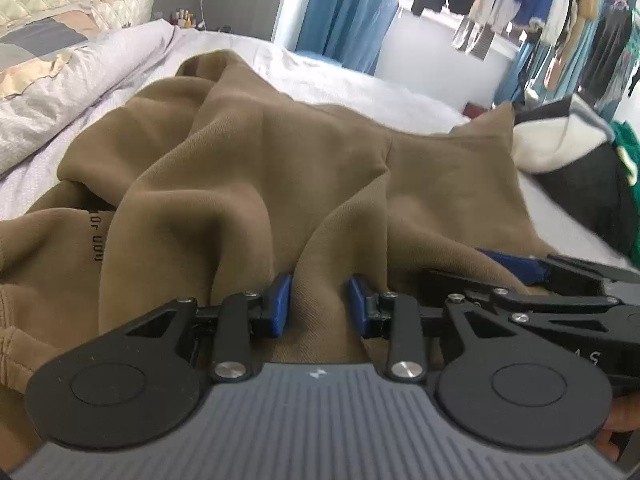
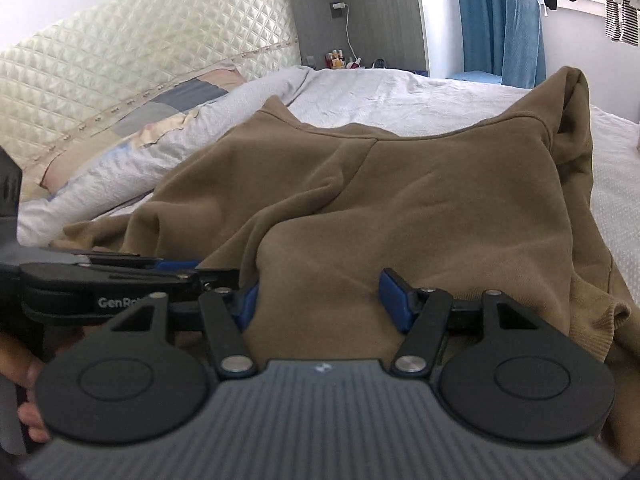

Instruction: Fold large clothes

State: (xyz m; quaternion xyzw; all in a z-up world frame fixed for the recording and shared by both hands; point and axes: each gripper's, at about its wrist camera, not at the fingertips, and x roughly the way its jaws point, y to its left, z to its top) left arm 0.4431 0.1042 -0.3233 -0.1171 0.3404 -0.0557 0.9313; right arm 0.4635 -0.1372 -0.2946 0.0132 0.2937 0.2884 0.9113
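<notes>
A large brown sweatshirt (image 1: 260, 152) (image 2: 420, 200) lies rumpled across the white bed sheet (image 1: 360, 80) (image 2: 400, 88), its ribbed hem toward me. My left gripper (image 1: 319, 304) sits low at the near edge, its blue pads pressing a raised fold of the brown cloth. My right gripper (image 2: 322, 304) holds a wider bunch of the same cloth, which fills the gap between its pads. The two grippers are close side by side: the right one's black frame (image 1: 560, 300) shows at the right of the left wrist view, and the left one's frame (image 2: 120, 284) at the left of the right wrist view.
A rolled pale quilt (image 1: 80, 80) (image 2: 160, 148) lies along the left side below a quilted headboard (image 2: 120, 60). A black, white and green clothes pile (image 1: 568, 148) sits on the bed to the right. Blue curtains (image 1: 348, 12) and hanging garments (image 1: 520, 0) fill the background.
</notes>
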